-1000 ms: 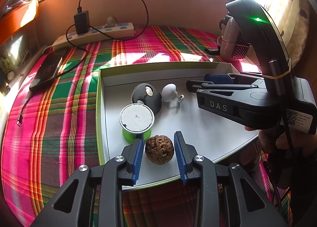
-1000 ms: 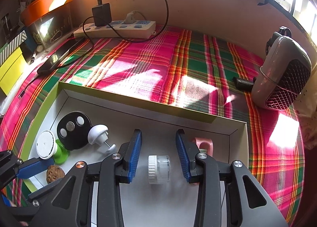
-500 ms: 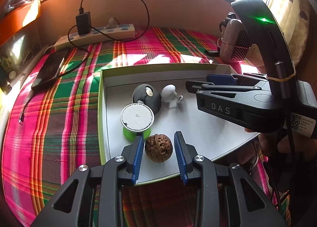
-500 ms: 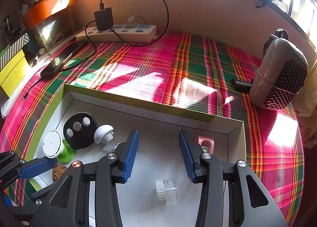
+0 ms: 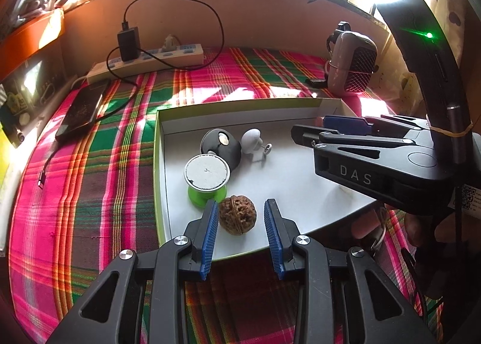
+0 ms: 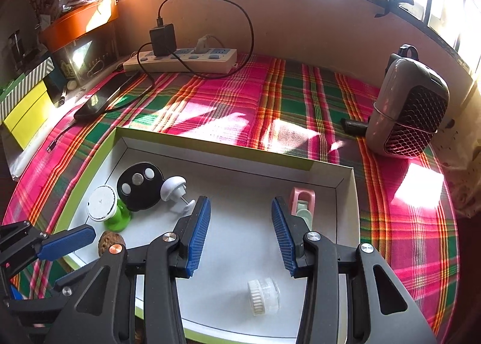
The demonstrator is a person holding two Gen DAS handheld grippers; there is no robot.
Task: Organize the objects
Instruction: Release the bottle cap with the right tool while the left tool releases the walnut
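Our left gripper brackets the walnut with a gap; our right gripper gapes wide, empty.

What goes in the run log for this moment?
left gripper: open, straddling walnut | right gripper: open, empty | small clear jar: lying in tray

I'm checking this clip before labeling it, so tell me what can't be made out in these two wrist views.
- Small clear jar: absent from the left wrist view, where the right gripper blocks that part of the tray.
- Walnut: right wrist view shows only part, behind the gripper frame.
- Pink holder: partly behind a right fingertip; its contents are unclear.
- Left gripper: whether its pads touch the walnut is unclear.
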